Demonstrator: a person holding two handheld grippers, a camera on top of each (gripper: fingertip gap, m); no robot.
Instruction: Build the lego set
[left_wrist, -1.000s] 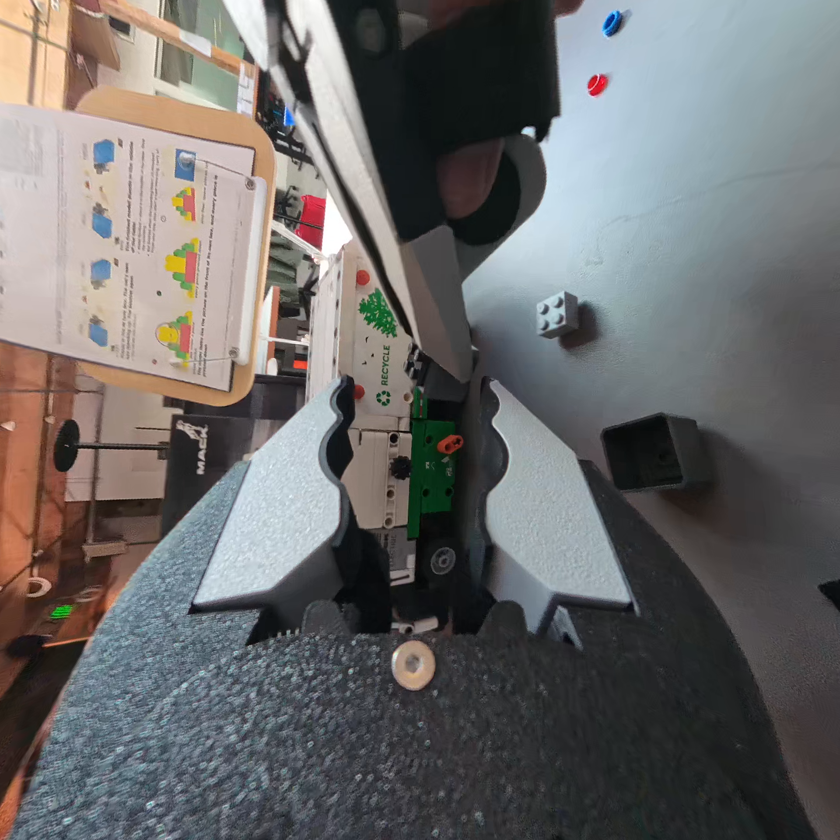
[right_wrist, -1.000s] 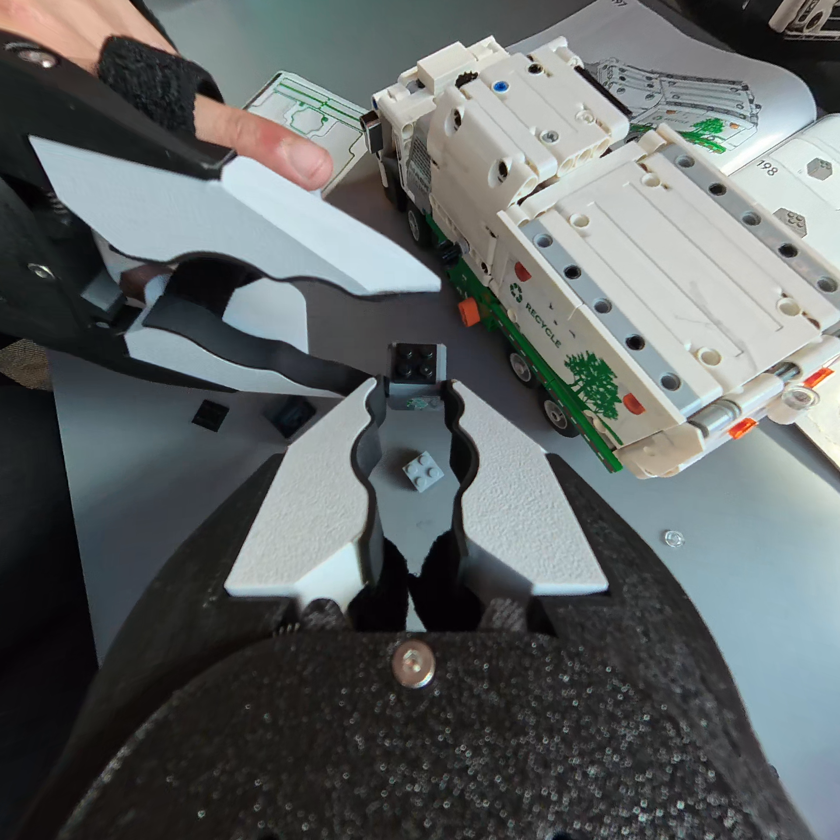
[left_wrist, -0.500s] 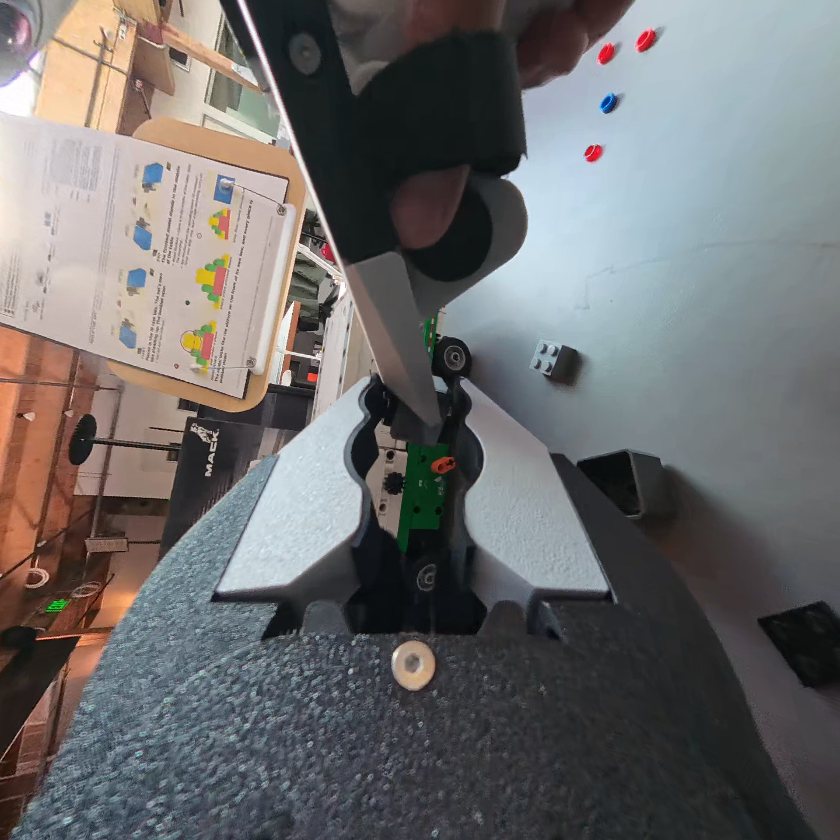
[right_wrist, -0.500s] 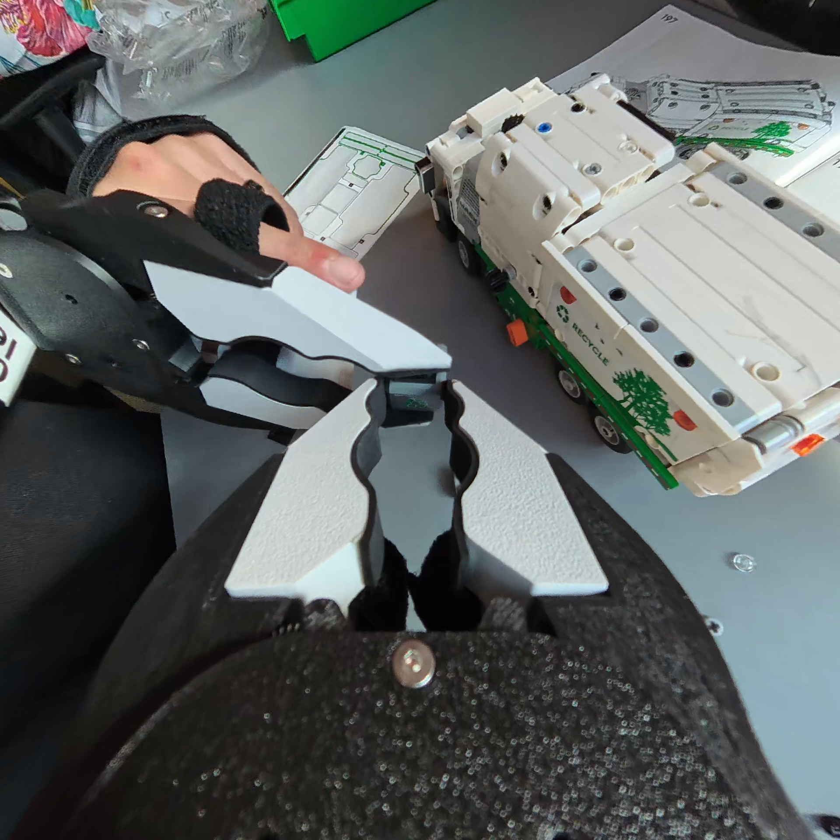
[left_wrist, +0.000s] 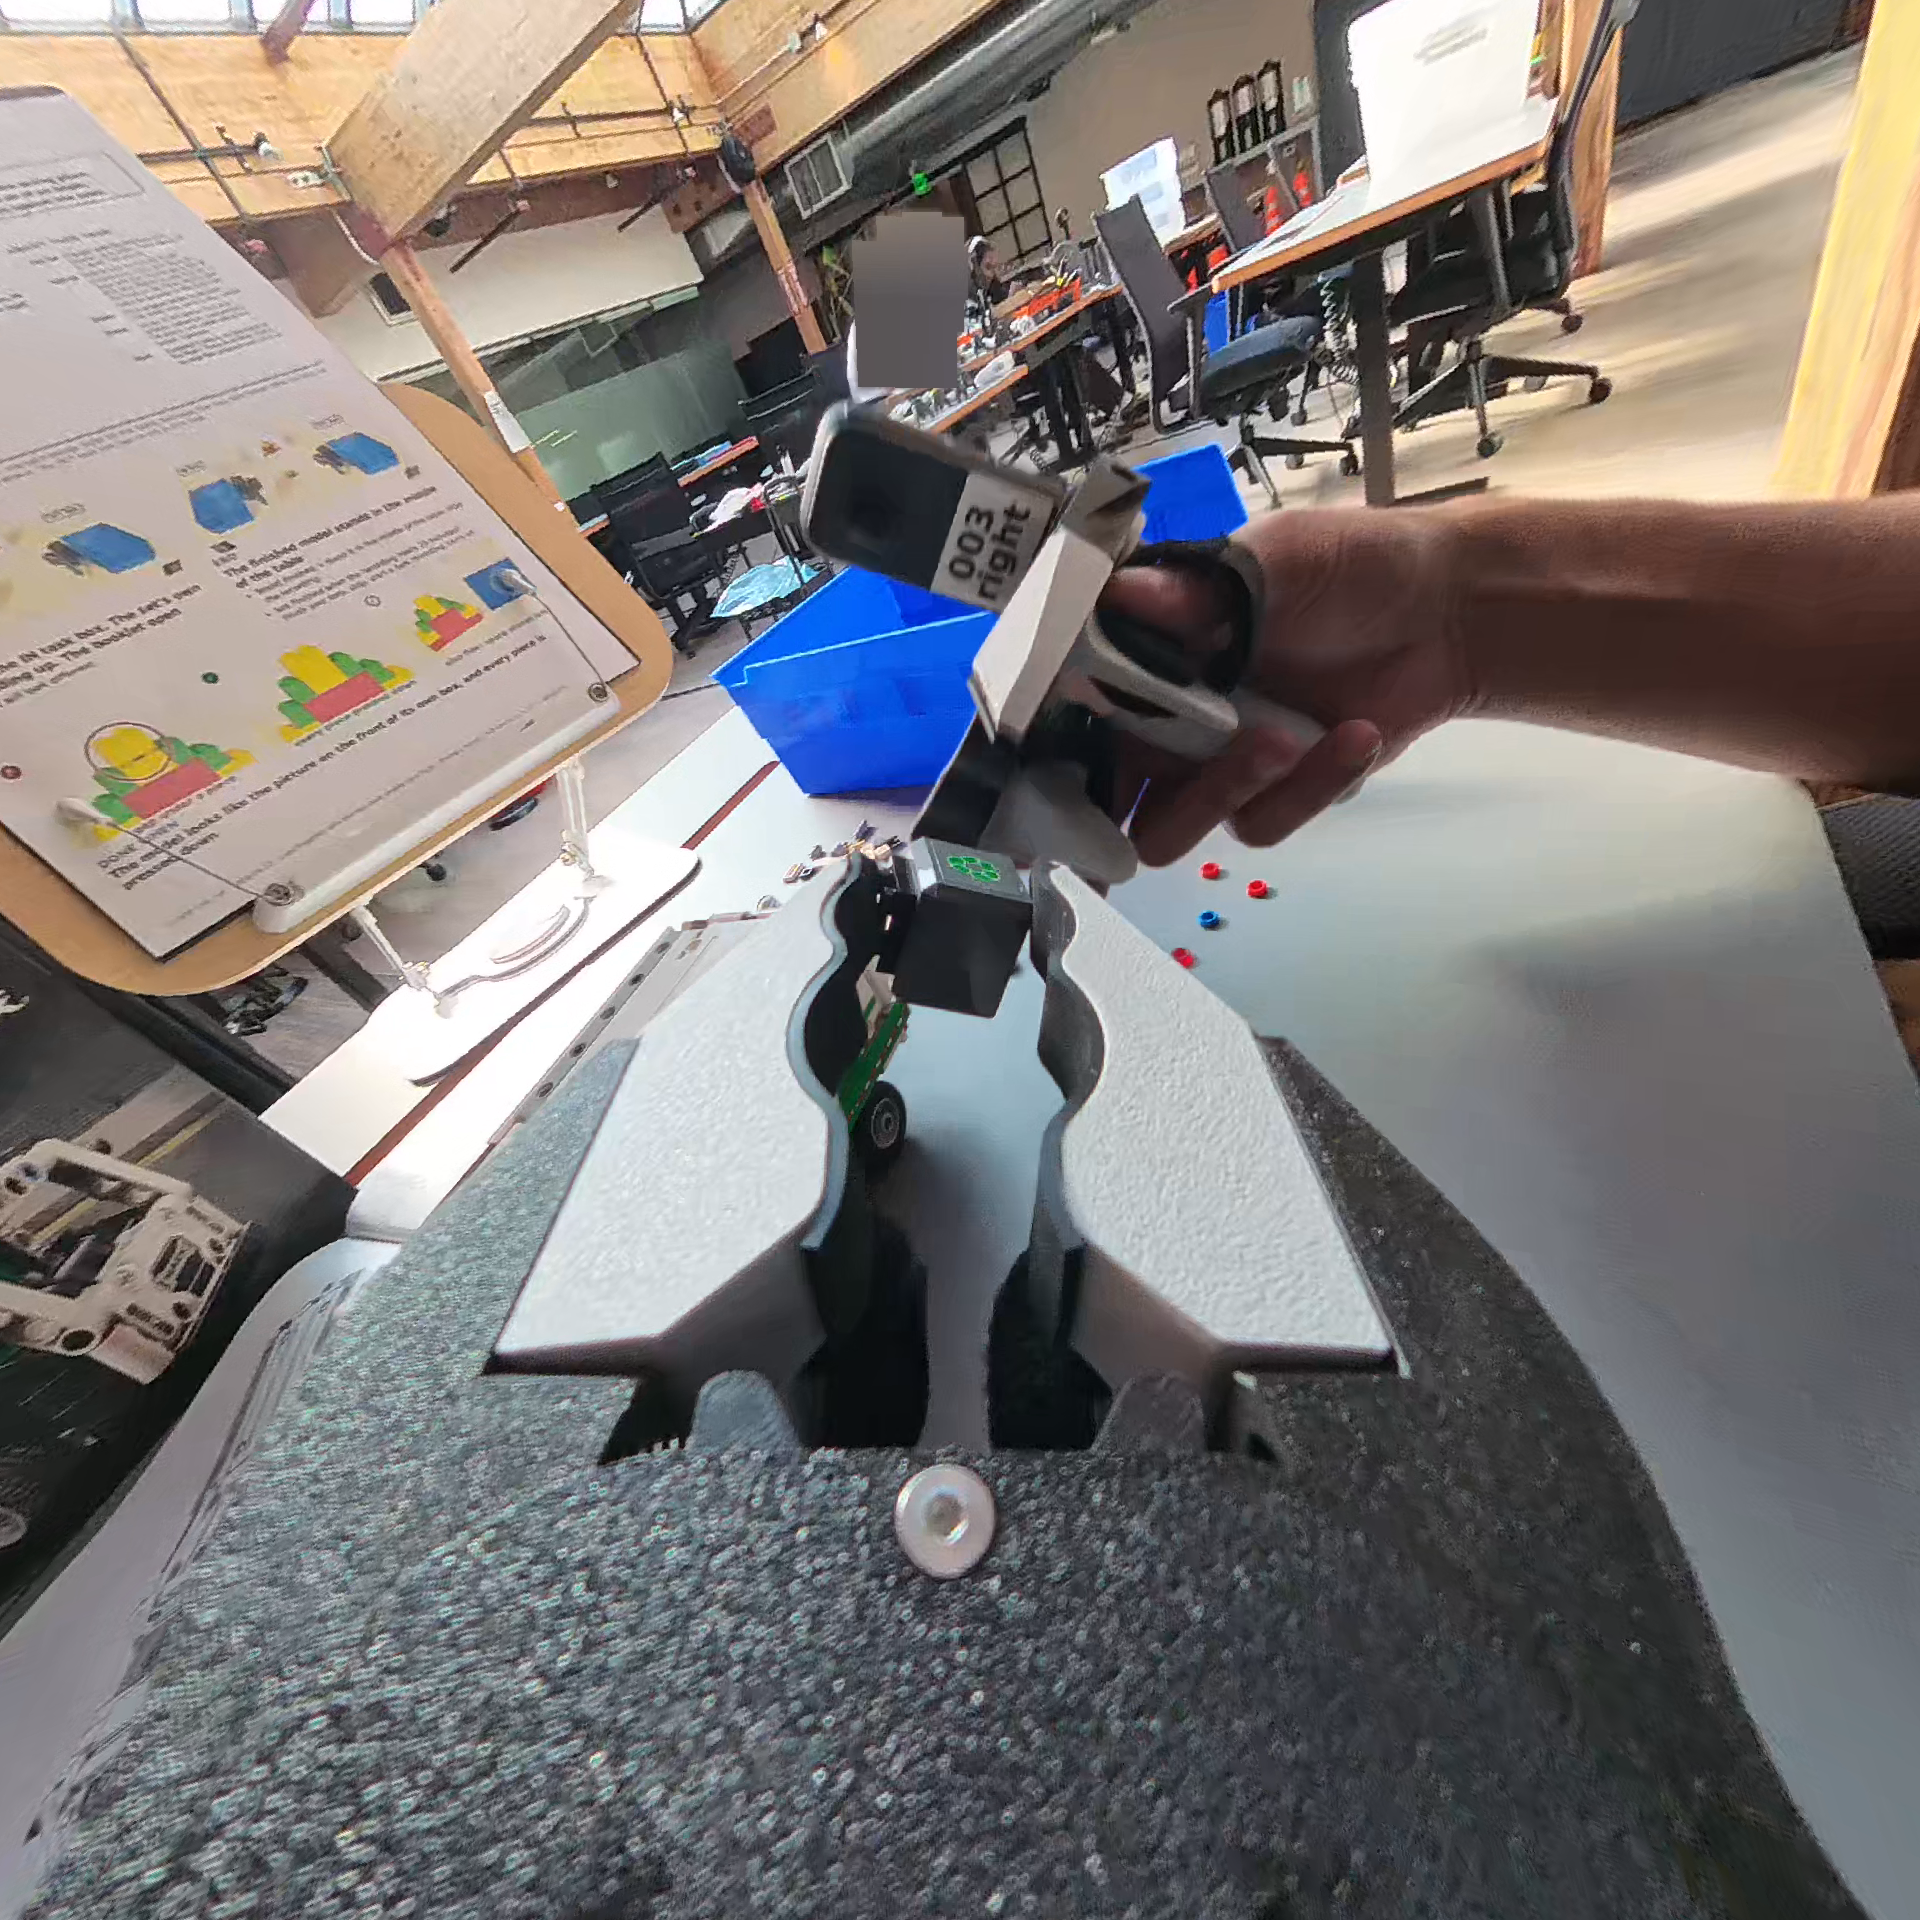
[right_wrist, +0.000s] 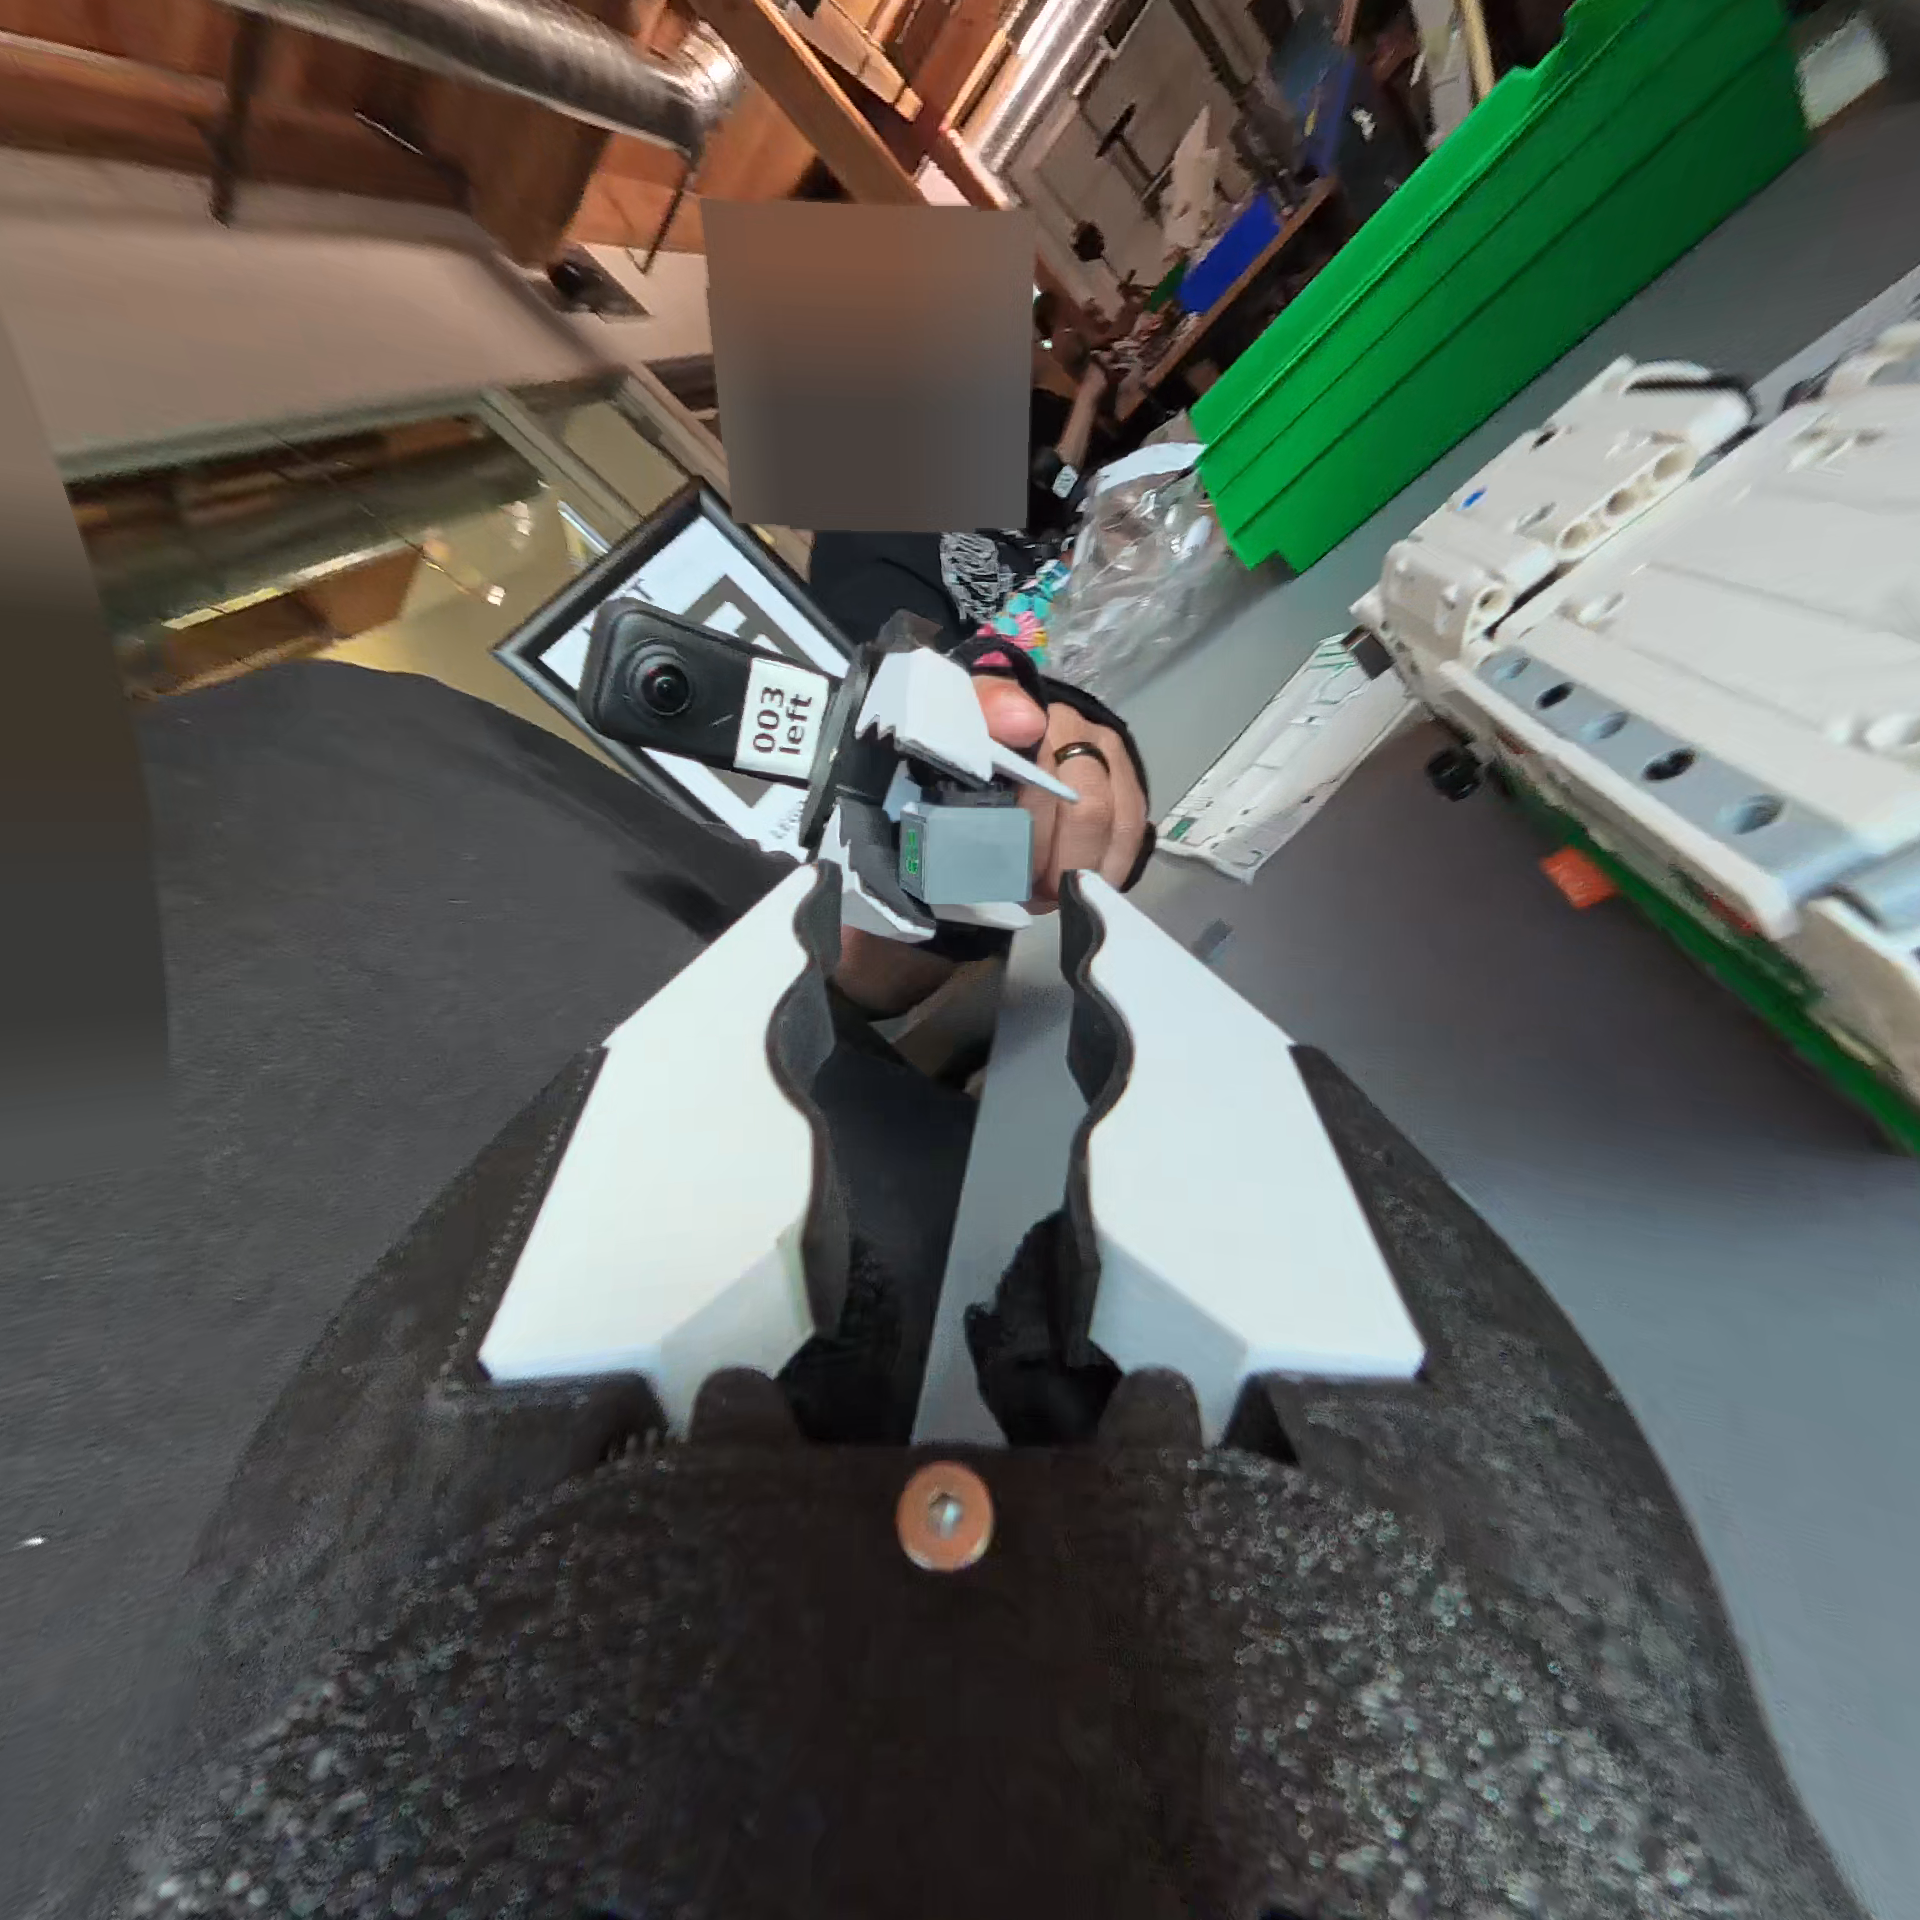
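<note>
I am part-way through the build, working on the small grey bin (left_wrist: 961, 940) with the green sticker, lifted off the table (right_wrist: 1455, 1091) just beside the white-and-green garbage truck (right_wrist: 1662, 665), on its cab side. My left gripper (left_wrist: 940, 914) is clamping the bin between the jaw tips. My right gripper (right_wrist: 945, 890) is facing it nose to nose, jaws standing apart, their tips just short of the bin and gripping nothing. I judge the next move is carrying the bin across to the truck, squaring it up and pressing gently. My right hand (left_wrist: 1299, 665) is reaching in above the truck, angled downward.
</note>
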